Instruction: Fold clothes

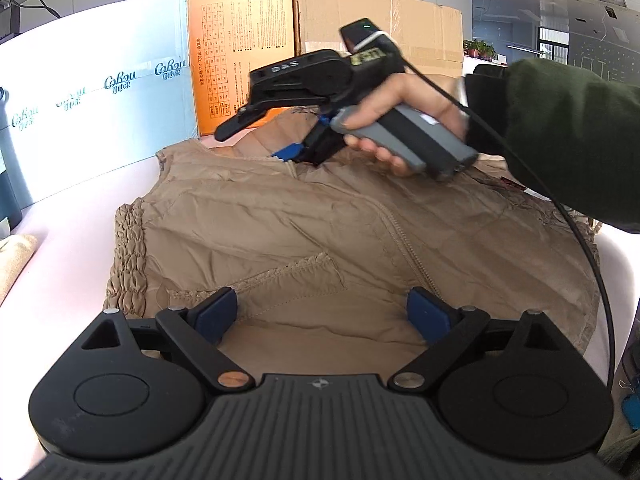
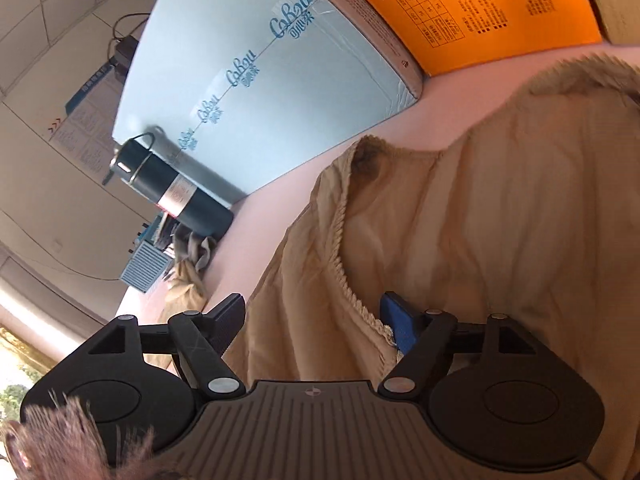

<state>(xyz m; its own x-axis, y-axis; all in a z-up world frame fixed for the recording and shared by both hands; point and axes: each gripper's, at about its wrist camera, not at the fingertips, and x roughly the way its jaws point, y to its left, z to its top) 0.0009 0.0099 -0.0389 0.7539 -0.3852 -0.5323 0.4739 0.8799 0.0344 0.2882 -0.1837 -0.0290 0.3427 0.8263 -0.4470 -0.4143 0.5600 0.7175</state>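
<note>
A tan padded vest (image 1: 320,220) lies flat on the pale table (image 1: 72,240), front up, with its zip running down the middle and a pocket flap near me. My left gripper (image 1: 322,314) hovers over the hem, open, its blue pads (image 1: 218,314) wide apart with only fabric below them. A hand in a dark green sleeve (image 1: 560,128) holds my right gripper (image 1: 256,142) above the collar end. In the right wrist view the right gripper (image 2: 314,320) is open over the vest (image 2: 500,220), with the ruffled armhole edge (image 2: 344,276) lying against its blue pad (image 2: 400,322).
A light blue printed box (image 1: 100,120), an orange box (image 1: 240,60) and a brown carton (image 1: 380,28) wall off the table's far side. A dark flask (image 2: 172,188), a small ribbed box (image 2: 144,270) and a beige cloth (image 2: 184,296) stand at the left. Brown fur (image 2: 60,440) brushes the right camera.
</note>
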